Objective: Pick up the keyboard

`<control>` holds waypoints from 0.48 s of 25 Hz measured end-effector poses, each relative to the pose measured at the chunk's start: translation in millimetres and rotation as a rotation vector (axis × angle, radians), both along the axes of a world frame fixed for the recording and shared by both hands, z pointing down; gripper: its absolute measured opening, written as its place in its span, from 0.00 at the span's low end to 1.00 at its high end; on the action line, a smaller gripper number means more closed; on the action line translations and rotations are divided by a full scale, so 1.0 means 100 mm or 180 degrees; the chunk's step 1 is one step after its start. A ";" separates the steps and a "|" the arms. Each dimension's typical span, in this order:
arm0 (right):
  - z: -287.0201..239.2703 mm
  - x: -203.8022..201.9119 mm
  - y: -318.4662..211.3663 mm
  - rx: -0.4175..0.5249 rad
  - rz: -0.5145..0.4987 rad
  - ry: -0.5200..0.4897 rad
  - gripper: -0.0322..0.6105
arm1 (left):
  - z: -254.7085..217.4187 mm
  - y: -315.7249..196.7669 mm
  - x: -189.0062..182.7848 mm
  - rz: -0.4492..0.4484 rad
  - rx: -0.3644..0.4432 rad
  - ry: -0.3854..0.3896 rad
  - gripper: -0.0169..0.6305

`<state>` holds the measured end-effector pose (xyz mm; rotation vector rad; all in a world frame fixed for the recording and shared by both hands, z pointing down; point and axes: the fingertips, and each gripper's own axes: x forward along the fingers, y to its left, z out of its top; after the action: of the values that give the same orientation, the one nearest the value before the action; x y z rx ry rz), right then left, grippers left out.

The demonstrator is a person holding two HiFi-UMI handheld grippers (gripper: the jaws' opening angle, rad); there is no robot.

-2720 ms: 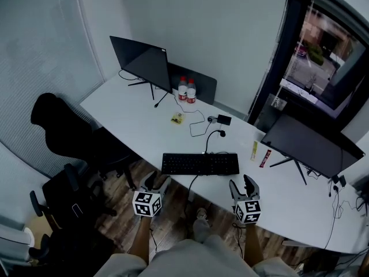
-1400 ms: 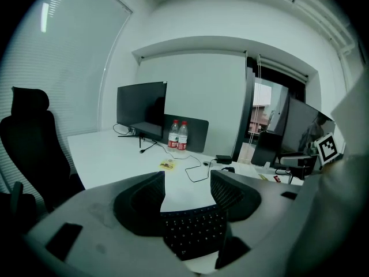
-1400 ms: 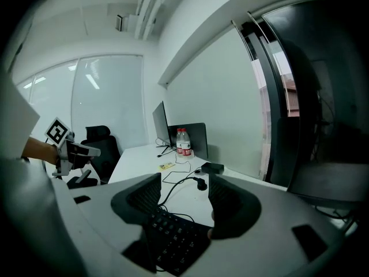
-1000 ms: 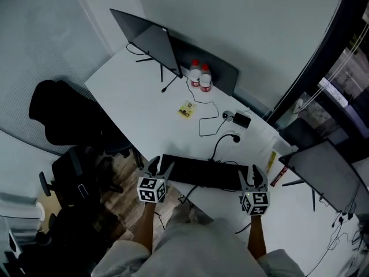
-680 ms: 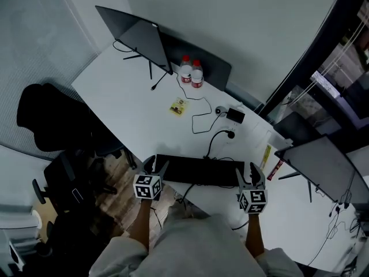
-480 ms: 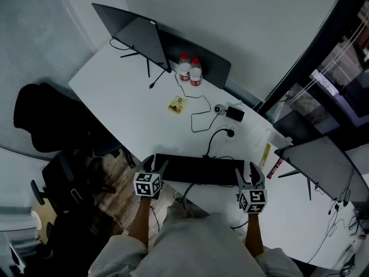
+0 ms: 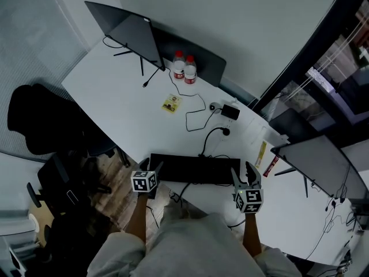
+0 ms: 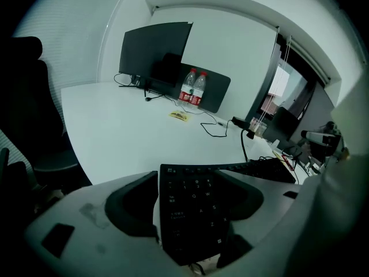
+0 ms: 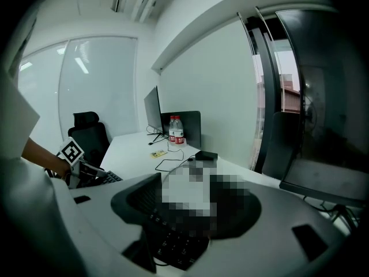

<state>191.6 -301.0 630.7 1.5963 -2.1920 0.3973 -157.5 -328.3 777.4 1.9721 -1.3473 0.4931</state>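
now left gripper (image 7: 151, 171) and right gripper (image 7: 243, 175) have reached the keyboard (image 7: 195, 169) ends.

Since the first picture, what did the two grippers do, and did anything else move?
Both moved forward to the desk. The left gripper now has the left end of the keyboard between its open jaws, and the right gripper has the right end. The keyboard lies flat on the desk as before, and the bottles stayed put.
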 end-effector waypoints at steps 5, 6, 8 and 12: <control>0.02 0.06 0.01 -0.0024 0.0012 0.0033 0.43 | 0.09 -0.08 0.01 -0.0003 -0.0061 0.0025 0.46; 0.03 0.06 0.01 -0.0029 0.0015 0.0037 0.43 | 0.12 -0.09 0.02 -0.0005 -0.0083 0.0040 0.46; 0.03 0.07 0.01 -0.0037 0.0022 0.0041 0.43 | 0.15 -0.10 0.03 -0.0010 -0.0143 0.0081 0.47; 0.01 0.07 0.01 -0.0029 0.0046 0.0031 0.43 | 0.17 -0.08 0.05 -0.0029 -0.0200 0.0168 0.47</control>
<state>199.0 -300.0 632.1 1.6066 -2.1695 0.4024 -152.6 -336.8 794.9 1.9142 -1.2922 0.4702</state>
